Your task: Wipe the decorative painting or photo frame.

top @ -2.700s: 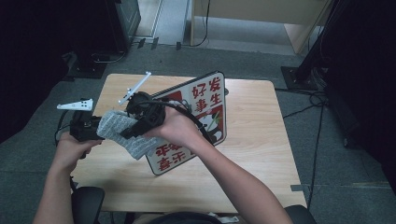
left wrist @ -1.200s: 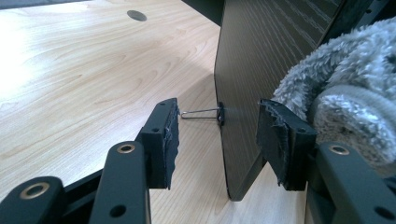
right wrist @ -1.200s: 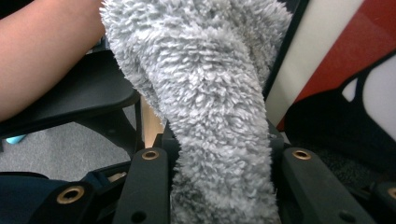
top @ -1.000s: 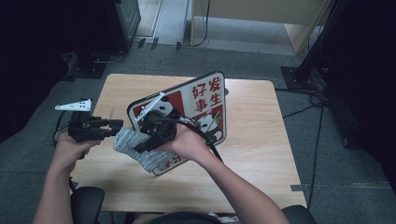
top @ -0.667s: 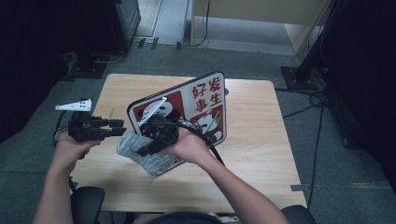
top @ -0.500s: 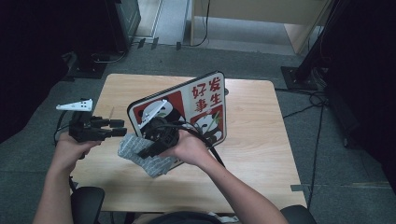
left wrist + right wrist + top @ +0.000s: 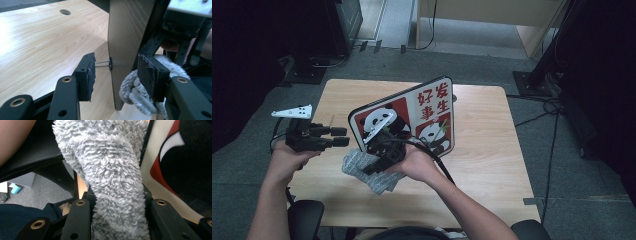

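High view | right gripper (image 7: 379,162) fingers clamped on grey cloth (image 7: 371,172) at panda board's (image 7: 412,117) lower edge | left gripper (image 7: 337,137) fingers apart, empty | risk: board toppling on desk (image 7: 492,150) if wiped unsupported.

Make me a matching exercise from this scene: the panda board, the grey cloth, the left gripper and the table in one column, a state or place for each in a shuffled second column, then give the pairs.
1. panda board
2. grey cloth
3. left gripper
4. table

A. jaws apart, astride the board's edge
B. pale wood, bearing the rest
C. stands tilted on its lower edge
D. clamped in the right gripper

Pairs: 1-C, 2-D, 3-A, 4-B
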Tool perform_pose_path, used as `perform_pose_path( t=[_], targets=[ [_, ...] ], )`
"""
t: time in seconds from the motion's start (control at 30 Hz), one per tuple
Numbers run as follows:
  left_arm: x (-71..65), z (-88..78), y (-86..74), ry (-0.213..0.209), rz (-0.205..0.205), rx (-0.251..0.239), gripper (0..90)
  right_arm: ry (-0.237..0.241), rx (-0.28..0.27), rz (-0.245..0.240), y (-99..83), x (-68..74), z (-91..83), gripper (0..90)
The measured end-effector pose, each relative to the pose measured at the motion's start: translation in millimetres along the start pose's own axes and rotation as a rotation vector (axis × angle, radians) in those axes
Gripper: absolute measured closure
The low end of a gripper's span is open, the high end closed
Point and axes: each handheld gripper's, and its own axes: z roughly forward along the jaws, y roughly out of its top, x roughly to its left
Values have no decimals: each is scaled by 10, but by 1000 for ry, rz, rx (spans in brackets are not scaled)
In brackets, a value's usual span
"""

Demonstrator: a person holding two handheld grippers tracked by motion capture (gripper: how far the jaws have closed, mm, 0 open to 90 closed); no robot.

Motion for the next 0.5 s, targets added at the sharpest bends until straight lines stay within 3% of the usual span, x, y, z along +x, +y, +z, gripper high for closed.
perform_pose_path(
  t=[0.27,0.5],
  targets=[
    [-99,21,82,-36,25,-12,523,4,2,5,-73,-27,64,665],
    [-116,80,104,-56,14,-1,588,6,-1,-2,-133,-42,124,665]
  ],
)
